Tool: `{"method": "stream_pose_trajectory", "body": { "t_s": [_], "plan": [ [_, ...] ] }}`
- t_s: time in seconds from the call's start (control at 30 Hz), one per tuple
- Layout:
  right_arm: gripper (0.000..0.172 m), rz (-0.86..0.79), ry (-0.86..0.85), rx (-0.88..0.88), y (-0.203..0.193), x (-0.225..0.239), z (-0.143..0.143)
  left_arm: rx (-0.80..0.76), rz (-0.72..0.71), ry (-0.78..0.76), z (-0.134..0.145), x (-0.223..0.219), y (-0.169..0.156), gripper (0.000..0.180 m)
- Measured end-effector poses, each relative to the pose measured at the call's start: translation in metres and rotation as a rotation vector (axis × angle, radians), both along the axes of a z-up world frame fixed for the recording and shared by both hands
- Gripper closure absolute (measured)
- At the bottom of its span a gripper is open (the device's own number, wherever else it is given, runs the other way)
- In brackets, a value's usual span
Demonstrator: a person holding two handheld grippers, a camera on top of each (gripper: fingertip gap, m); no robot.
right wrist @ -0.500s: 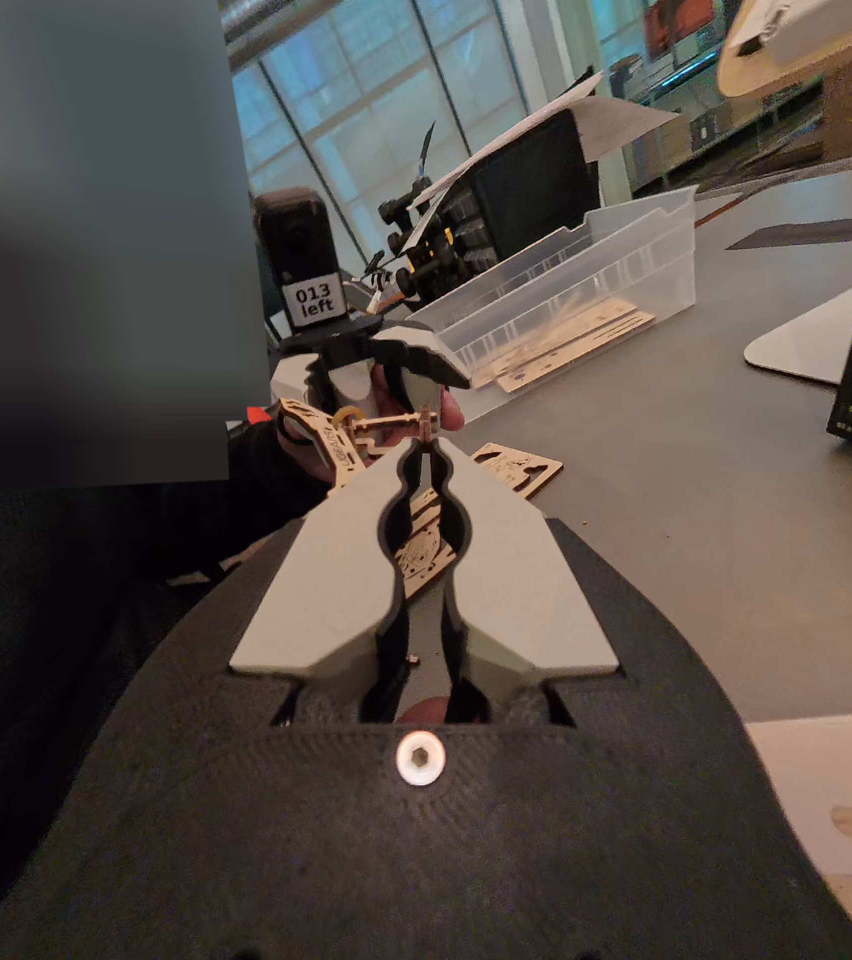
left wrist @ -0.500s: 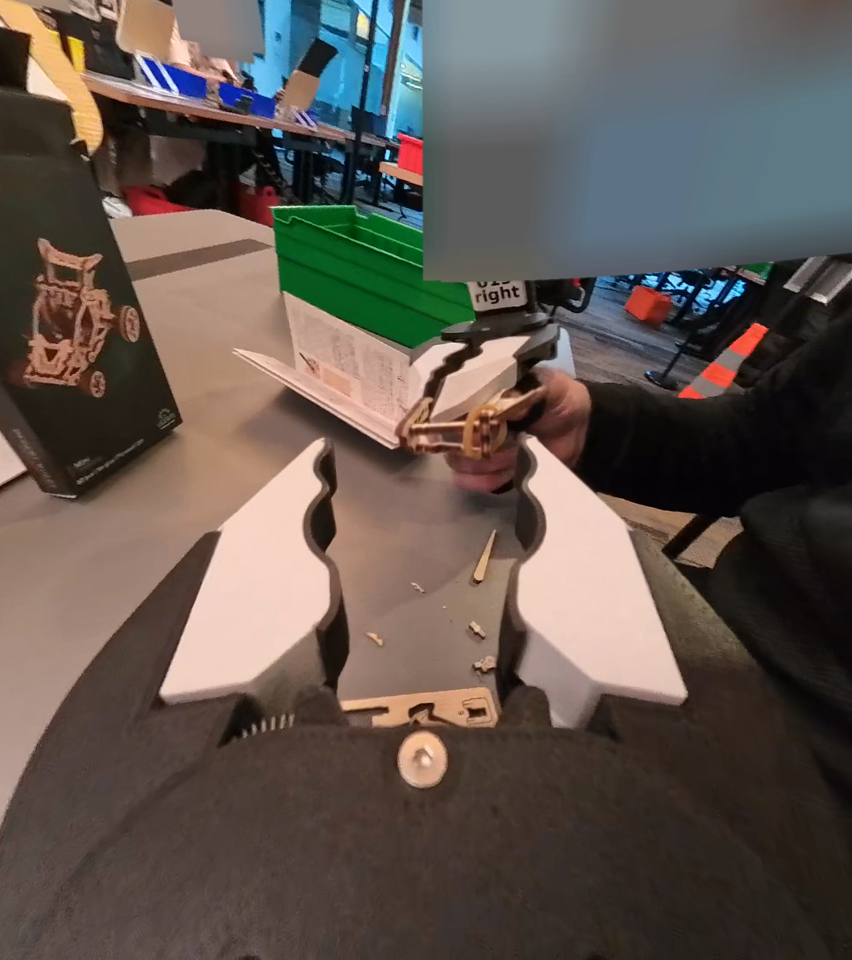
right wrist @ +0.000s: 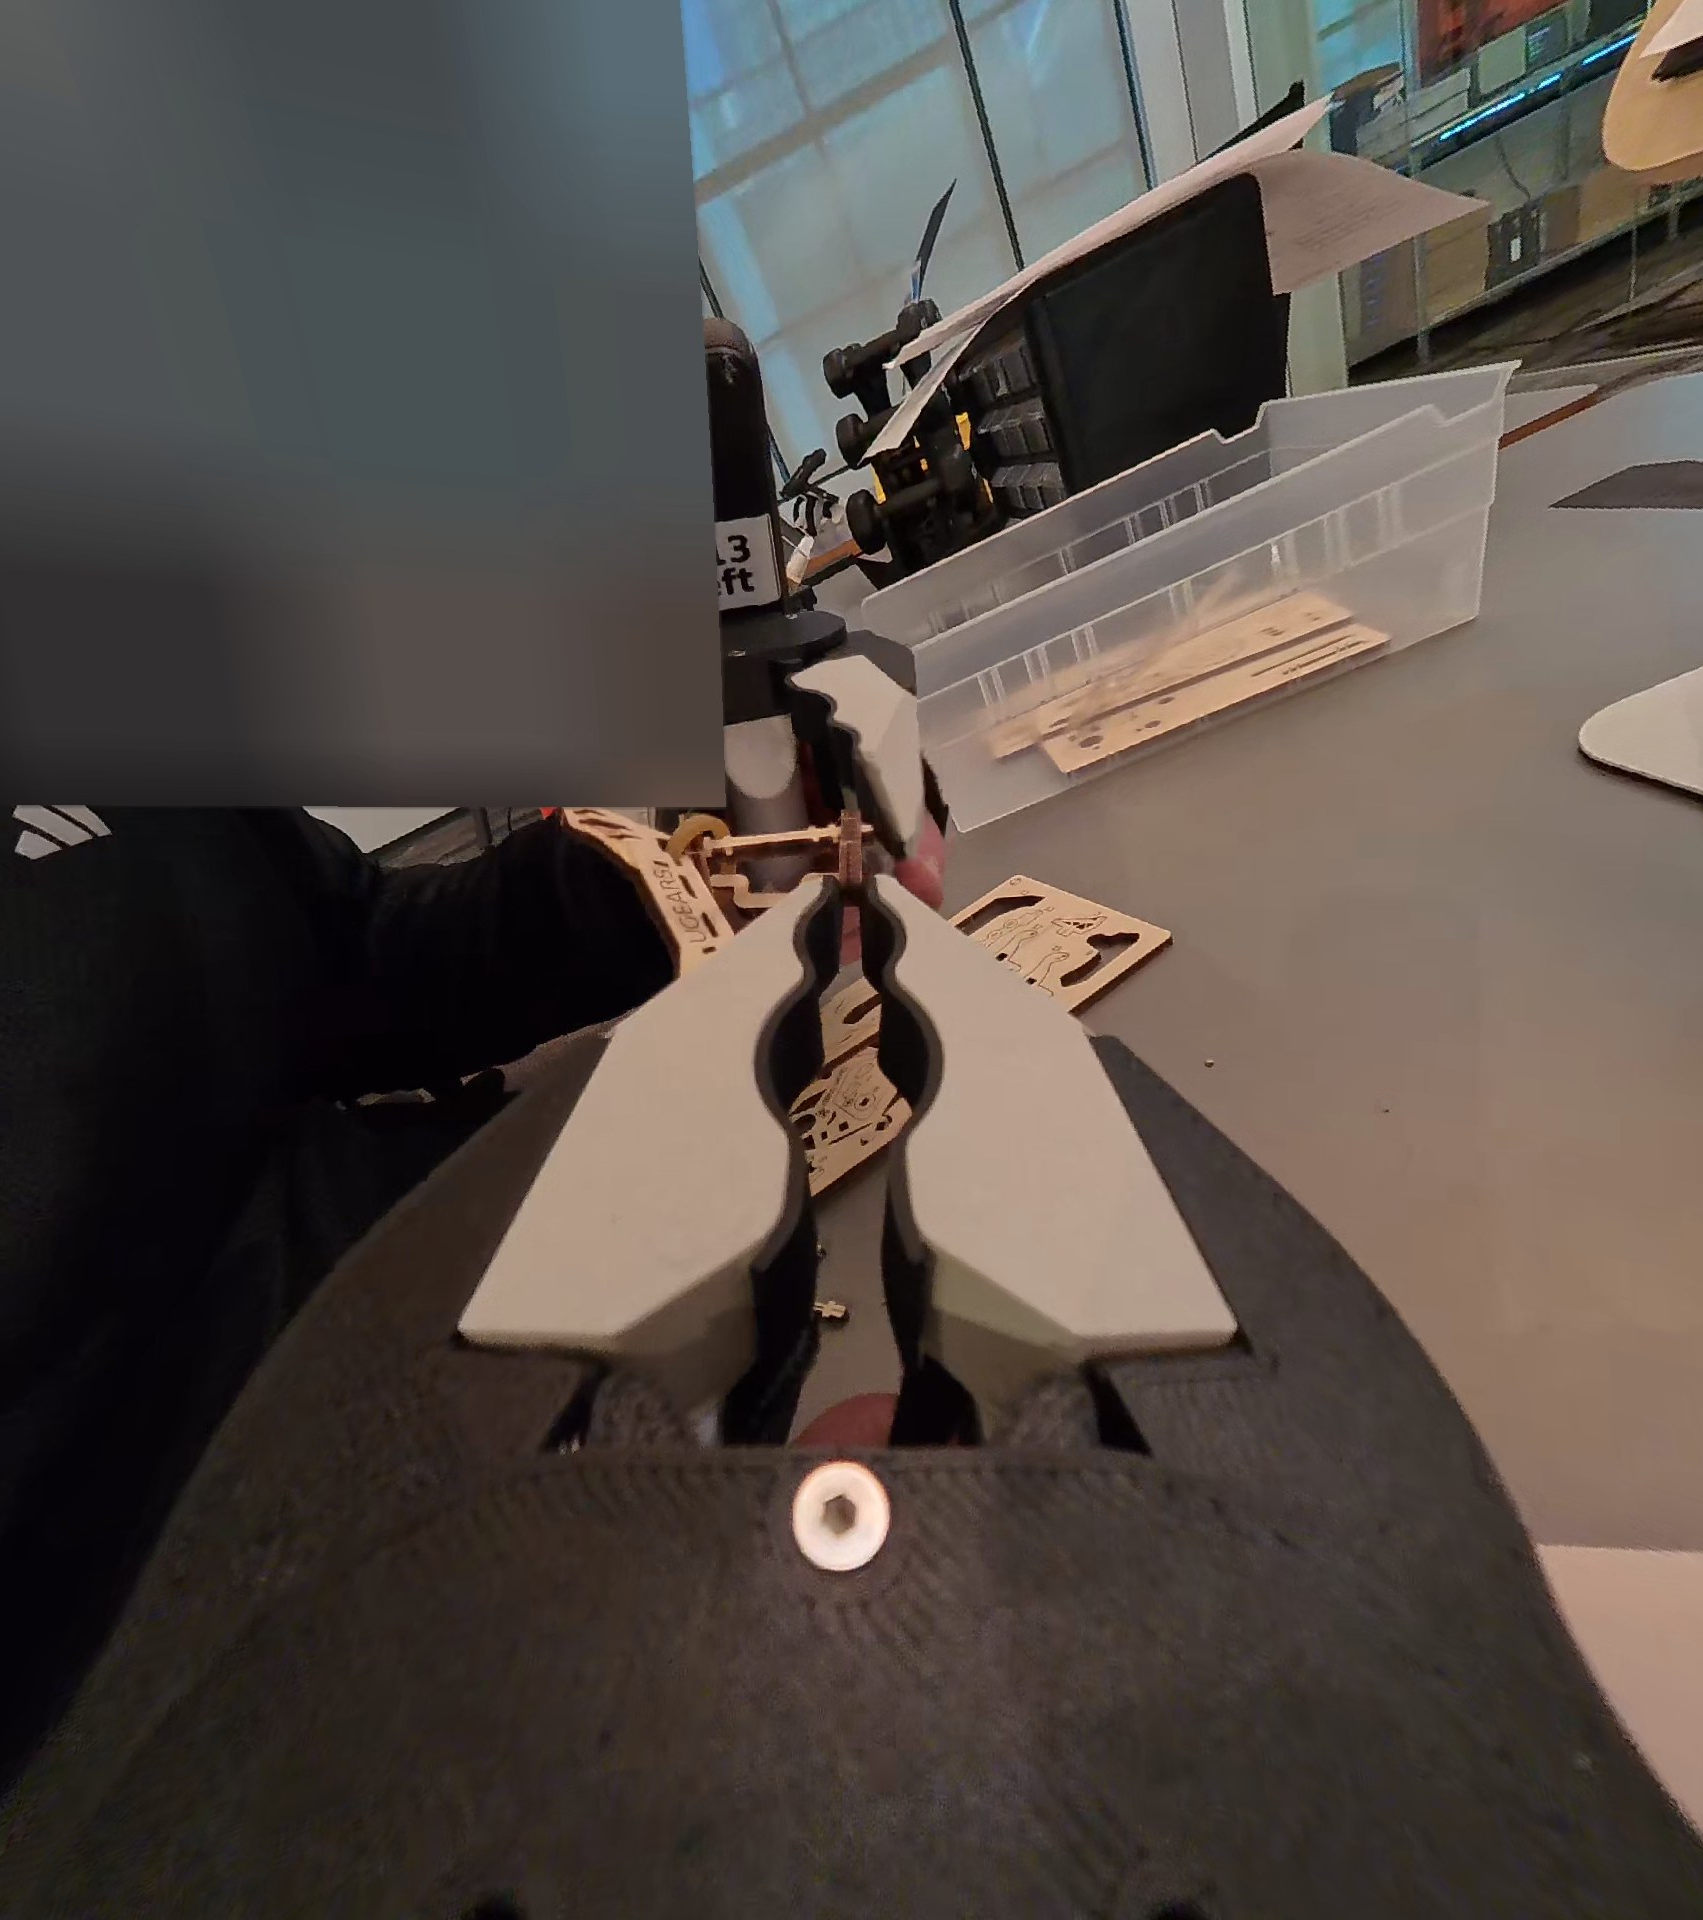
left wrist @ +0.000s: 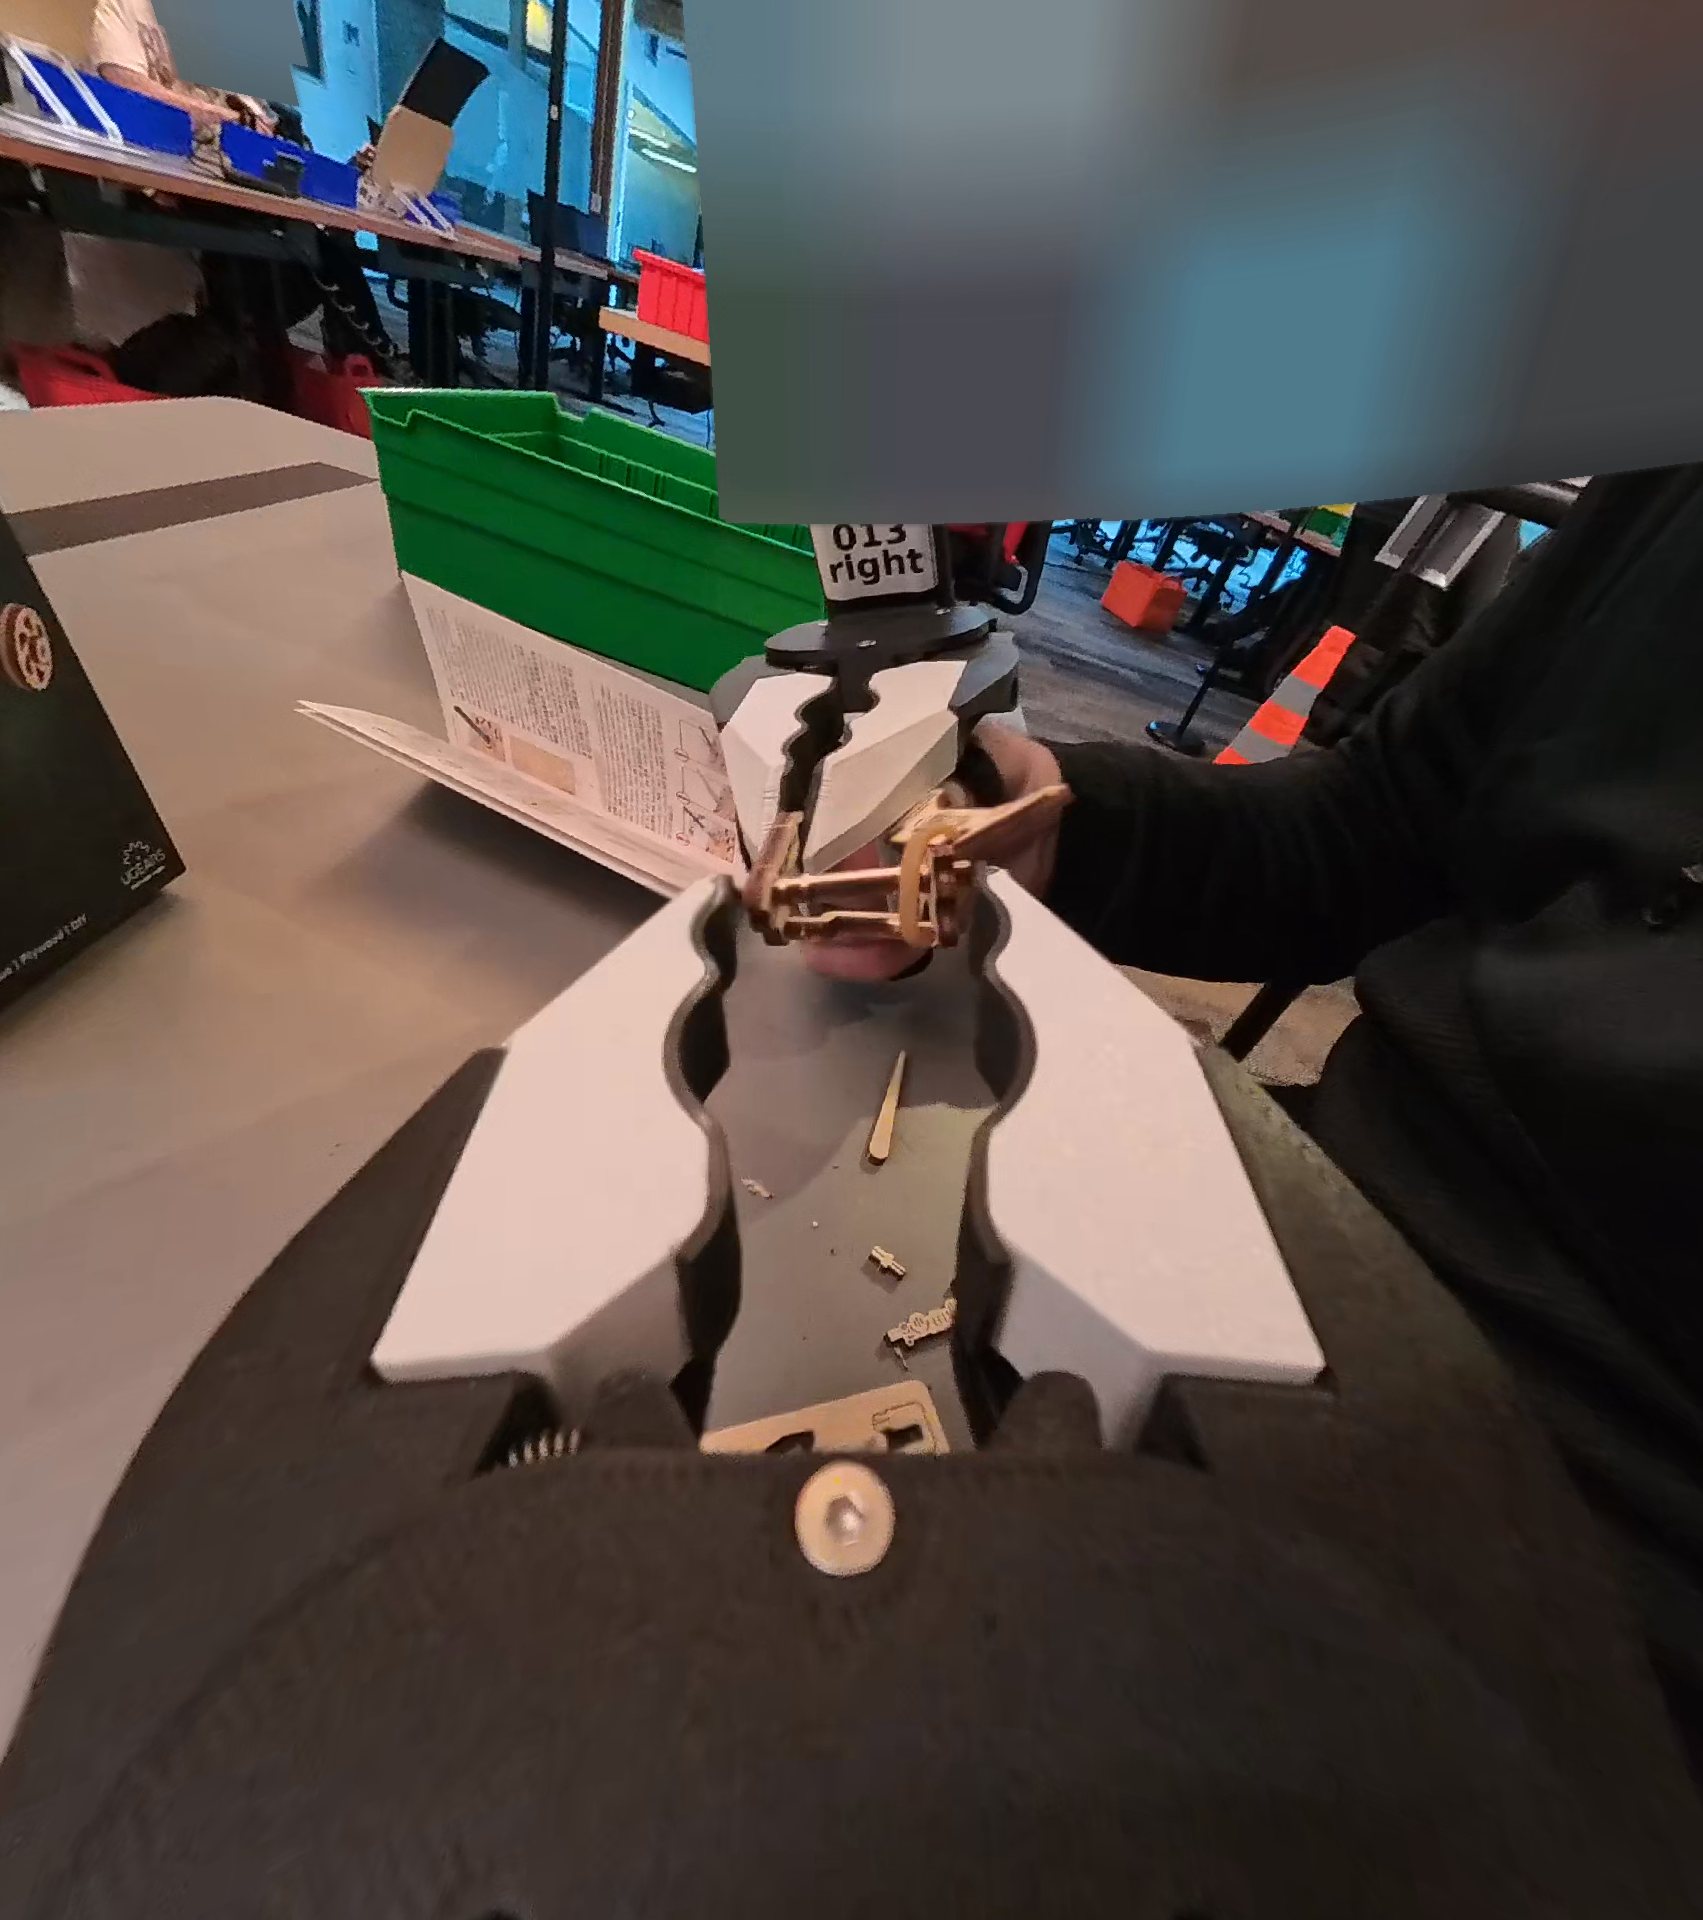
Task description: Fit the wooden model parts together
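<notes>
Grey tabletop (left wrist: 203,1039) carried a green plastic bin (left wrist: 556,520), an open paper instruction booklet (left wrist: 556,727) and a flat plywood parts sheet (right wrist: 1065,940). Above it, the right gripper (right wrist: 849,883) was closed on one end of the small light-wood model assembly (left wrist: 857,899). The left gripper (left wrist: 852,904) had its fingers (left wrist: 618,1091) half open around the assembly's two ends; I cannot tell if they pressed it. To do this well, close slowly and squarely, so the thin rods do not bend
</notes>
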State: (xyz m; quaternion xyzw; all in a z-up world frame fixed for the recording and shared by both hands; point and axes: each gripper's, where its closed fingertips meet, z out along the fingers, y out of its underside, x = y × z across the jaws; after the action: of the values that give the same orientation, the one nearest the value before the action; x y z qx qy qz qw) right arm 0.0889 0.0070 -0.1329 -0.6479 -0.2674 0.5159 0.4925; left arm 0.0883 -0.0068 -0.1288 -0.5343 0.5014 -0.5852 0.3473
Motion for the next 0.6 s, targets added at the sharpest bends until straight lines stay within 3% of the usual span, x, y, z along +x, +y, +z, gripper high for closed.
{"method": "stream_pose_trajectory", "body": {
  "t_s": [0.6],
  "plan": [
    [0.17, 0.078, 0.017, -0.021, -0.0053, 0.0001, -0.0007, -0.079, -0.059, -0.054, 0.0004, -0.0009, -0.0055, 0.14]
  ]
}}
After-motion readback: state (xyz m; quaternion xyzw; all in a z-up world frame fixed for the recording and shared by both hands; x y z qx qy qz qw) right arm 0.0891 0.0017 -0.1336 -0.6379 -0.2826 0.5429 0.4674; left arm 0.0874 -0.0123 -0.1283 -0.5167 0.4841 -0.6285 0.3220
